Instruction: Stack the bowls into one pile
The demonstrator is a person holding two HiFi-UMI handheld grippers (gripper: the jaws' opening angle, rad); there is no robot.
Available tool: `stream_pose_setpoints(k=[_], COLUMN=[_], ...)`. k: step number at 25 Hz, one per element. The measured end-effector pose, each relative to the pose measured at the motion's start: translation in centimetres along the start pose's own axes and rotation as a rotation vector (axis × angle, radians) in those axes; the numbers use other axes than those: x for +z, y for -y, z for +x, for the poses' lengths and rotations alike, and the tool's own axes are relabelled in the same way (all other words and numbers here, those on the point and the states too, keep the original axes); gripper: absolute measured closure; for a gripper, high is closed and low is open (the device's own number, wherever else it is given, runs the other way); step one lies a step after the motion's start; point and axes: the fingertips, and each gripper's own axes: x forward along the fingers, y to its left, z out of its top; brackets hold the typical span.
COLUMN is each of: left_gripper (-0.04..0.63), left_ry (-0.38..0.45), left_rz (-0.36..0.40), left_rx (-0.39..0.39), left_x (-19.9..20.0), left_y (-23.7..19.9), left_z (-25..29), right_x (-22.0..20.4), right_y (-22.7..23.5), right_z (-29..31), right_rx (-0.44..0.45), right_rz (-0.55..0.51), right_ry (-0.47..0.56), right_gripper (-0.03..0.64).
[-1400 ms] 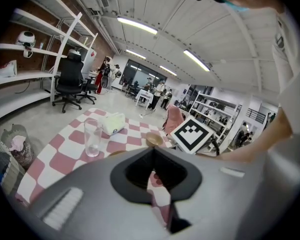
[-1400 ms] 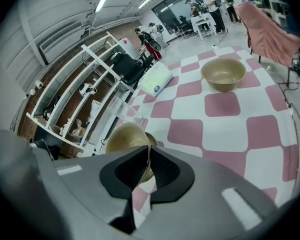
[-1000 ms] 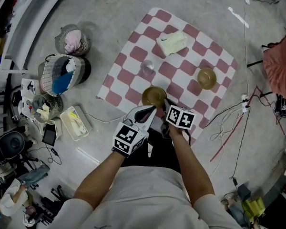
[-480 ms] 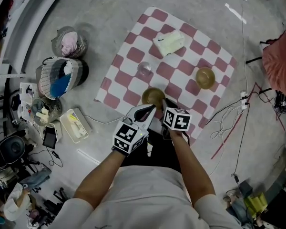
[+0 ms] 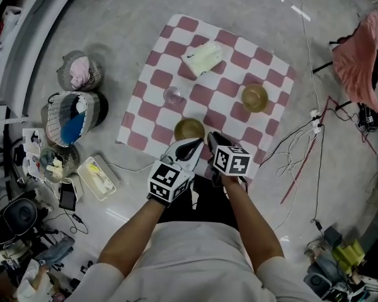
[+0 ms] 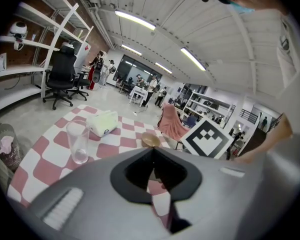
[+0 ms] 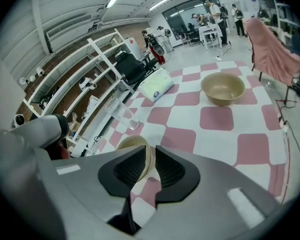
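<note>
**Two bowls apart on the mat, right tongs on the near one**

A red-and-white checked mat [image 5: 264, 68] lies on the floor and carries four things: two tan bowls, one clear glass [image 5: 172, 95] and one pale green pack [image 5: 201, 58]. The bowls are not stacked. The near bowl [image 5: 189, 129] sits upright at the mat's near edge. The far bowl [image 5: 254, 97] stands well apart from it, toward the right side, also upright and empty.

There are two sets of tongs, one in each hand, held side by side just over the mat's near edge. The right tongs [image 7: 149, 154] are drawn almost together, with the near bowl's rim pinched between the pads. The left tongs [image 6: 151, 156] are closed on nothing; only checked cloth shows through the slit below their tips. The glass stands upright between the near bowl and the pack.
</note>
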Motion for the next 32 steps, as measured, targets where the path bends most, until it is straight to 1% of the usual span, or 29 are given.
stream_pose_setpoints(k=[8, 12, 15, 22, 27, 28, 29, 32], left_gripper=[0.589, 0.589, 0.589, 0.589, 0.589, 0.589, 0.589, 0.589], left_ry=[-0.015, -0.029, -0.036, -0.051, -0.061, -0.061, -0.062, -0.068], left_rz=[0.025, 0.035, 0.04, 0.06, 0.06, 0.06, 0.062, 0.068], left_rx=[-0.073, -0.116, -0.139, -0.18, -0.202, -0.206, -0.211, -0.224], left_x=[1.2, 1.4, 1.6, 2.0, 2.2, 2.2, 2.2, 2.0], left_y=[2.8, 4.2, 4.8, 5.8, 6.3, 6.3, 6.4, 6.5], left_z=[3.6, 5.6, 7.1, 10.6, 13.0, 13.4, 13.8, 14.7], right_x=[1.9, 2.7, 3.4, 5.0, 6.6, 6.9, 7.3, 8.0], right_y=[4.2, 7.1, 8.9, 13.4, 16.3, 16.8, 17.3, 18.2], right_z=[-3.2, -4.0, -4.4, -4.8, -4.9, -4.8, -4.7, -4.2], right_rx=[-0.032, -0.069, -0.081, -0.073, -0.096, -0.096, -0.096, -0.093], right_rz=[0.13, 0.181, 0.226, 0.413, 0.466, 0.476, 0.487, 0.52], right_ry=[0.095, 0.135, 0.175, 0.284, 0.352, 0.361, 0.369, 0.391], right_gripper=[0.566, 0.566, 0.568, 0.566, 0.563, 0.56, 0.543, 0.535])
